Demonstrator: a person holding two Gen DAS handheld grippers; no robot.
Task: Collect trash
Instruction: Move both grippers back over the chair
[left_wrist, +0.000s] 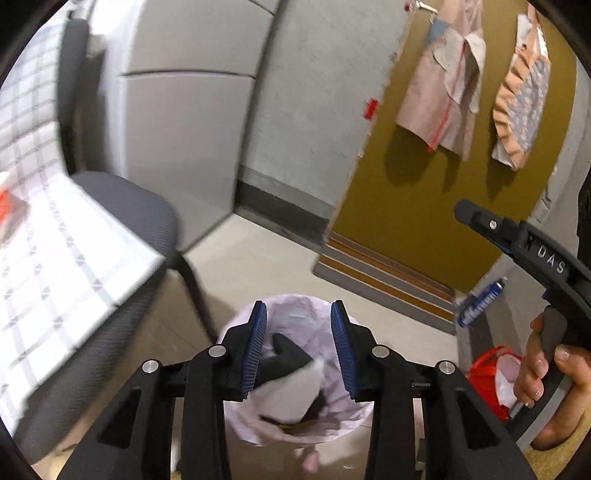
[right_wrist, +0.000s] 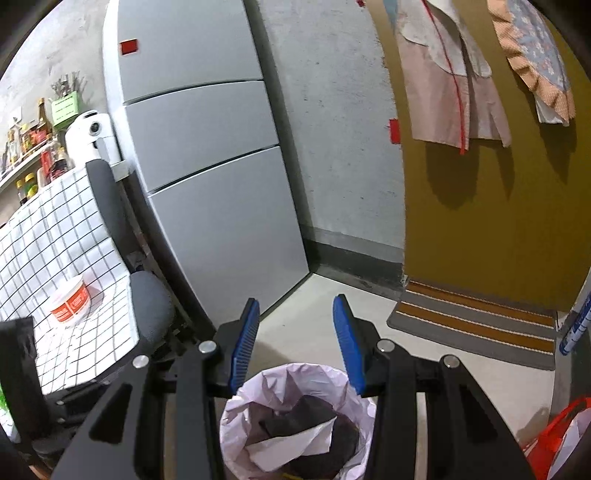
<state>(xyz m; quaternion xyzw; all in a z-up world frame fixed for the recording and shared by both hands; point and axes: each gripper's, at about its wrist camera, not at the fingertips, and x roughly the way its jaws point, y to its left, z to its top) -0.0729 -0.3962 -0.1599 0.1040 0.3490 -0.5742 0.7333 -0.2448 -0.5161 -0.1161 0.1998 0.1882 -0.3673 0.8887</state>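
A round trash bin lined with a pale lilac plastic bag (left_wrist: 295, 369) (right_wrist: 295, 421) stands on the light floor (left_wrist: 258, 251) (right_wrist: 317, 306), just beside the front leg of a black office chair (left_wrist: 129, 210) (right_wrist: 147, 306). Inside it lie dark crumpled scraps and a white sheet of paper (left_wrist: 291, 391) (right_wrist: 291, 446), partly blurred in the left wrist view. The left gripper (left_wrist: 298, 347) hangs over the bin's mouth with its blue-padded fingers (left_wrist: 255, 347) apart, and the pads press on nothing; the dark scrap and white paper show in the gap below them. The right gripper (right_wrist: 295, 339) is poised just above the bin's far rim, its jaws likewise parted and empty. In the left wrist view the right gripper's black body (left_wrist: 532, 251) shows at the right edge, a hand (left_wrist: 550, 376) wrapped around its handle. A red bag with white contents (left_wrist: 495, 384) (right_wrist: 561, 439) sits on the floor to the right of the bin. The chair's seat is draped with a white checked cloth (left_wrist: 62, 258) (right_wrist: 55, 251), and a white tub with an orange label (right_wrist: 70, 302) rests on the cloth. Behind the chair stands a grey refrigerator (left_wrist: 184, 110) (right_wrist: 207, 147) against a grey wall. A striped brown and grey mat (left_wrist: 384, 273) (right_wrist: 476, 325) lies before a mustard-coloured door (left_wrist: 413, 192) (right_wrist: 491, 229), on which pink garments (left_wrist: 443, 92) (right_wrist: 450, 81) hang.
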